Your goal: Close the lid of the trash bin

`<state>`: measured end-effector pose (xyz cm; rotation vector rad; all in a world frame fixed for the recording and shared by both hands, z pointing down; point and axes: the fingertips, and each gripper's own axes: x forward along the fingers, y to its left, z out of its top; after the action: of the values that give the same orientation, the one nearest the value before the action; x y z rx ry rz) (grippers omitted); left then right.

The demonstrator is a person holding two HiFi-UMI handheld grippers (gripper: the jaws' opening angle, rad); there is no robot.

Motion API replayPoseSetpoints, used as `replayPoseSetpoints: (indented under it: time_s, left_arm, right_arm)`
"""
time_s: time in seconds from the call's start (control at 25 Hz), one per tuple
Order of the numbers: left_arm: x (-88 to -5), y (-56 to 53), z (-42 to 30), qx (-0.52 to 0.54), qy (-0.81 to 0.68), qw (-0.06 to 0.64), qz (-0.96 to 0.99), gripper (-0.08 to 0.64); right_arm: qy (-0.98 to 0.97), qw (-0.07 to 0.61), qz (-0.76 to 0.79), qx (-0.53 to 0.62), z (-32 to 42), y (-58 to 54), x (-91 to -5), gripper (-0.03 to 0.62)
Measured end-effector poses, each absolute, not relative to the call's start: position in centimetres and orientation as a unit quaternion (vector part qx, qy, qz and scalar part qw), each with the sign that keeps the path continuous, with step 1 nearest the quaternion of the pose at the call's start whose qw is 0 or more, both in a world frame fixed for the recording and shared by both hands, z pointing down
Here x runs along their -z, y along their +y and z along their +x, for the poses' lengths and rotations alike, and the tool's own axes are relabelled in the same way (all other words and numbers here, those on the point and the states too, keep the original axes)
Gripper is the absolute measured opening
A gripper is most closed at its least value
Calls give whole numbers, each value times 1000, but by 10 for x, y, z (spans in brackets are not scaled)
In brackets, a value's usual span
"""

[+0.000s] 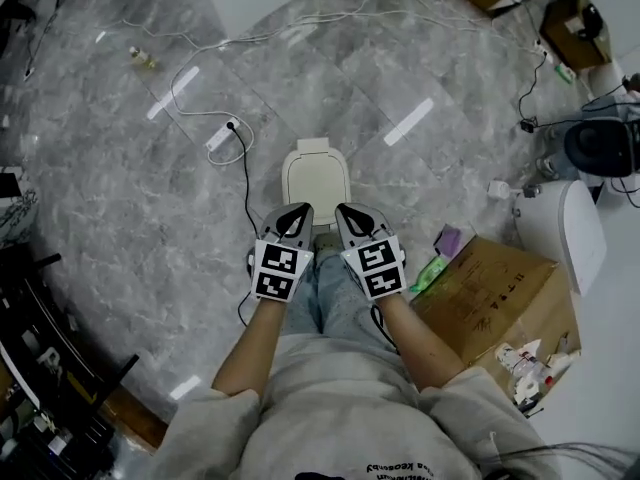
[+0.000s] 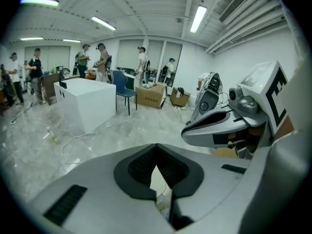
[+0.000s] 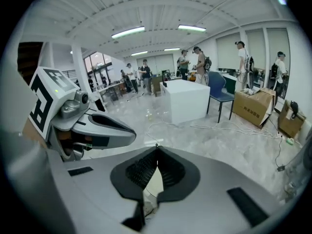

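Note:
In the head view the cream-white trash bin (image 1: 315,175) stands on the grey marble floor in front of the person's legs, with its lid lying flat on top. My left gripper (image 1: 297,209) and right gripper (image 1: 346,210) hover side by side above the bin's near edge, well clear of it. Both are shut with nothing between the pads. In the left gripper view the jaws (image 2: 156,146) meet at the tip, and the right gripper (image 2: 219,126) shows beside them. The right gripper view shows its jaws (image 3: 156,146) closed, with the left gripper (image 3: 92,128) beside them.
A cardboard box (image 1: 495,298) stands close on the right, with a white rounded appliance (image 1: 565,230) behind it. A power strip (image 1: 222,134) and cables trail over the floor beyond the bin. A white block (image 2: 90,104), a blue chair (image 2: 124,89) and several people stand farther off.

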<state>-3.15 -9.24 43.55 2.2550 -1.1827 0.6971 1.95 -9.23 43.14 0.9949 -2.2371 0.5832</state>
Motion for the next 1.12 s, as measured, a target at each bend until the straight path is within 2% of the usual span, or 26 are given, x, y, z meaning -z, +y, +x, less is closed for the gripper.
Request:
replayPoseSetpoints:
  time_s: [0.64, 0.88, 1.12]
  left_arm:
    - [-198, -57, -27, -125, -511, 117, 842, 20]
    - [-152, -35, -36, -101, -527, 85, 840, 20]
    - [-132, -11, -27, -90, -520, 70, 846, 20]
  right_arm:
    - [-879, 139, 442, -114, 30, -59, -192, 32]
    - [-888, 97, 443, -84, 25, -31, -142, 32]
    - [-891, 90, 441, -54, 25, -4, -126, 32]
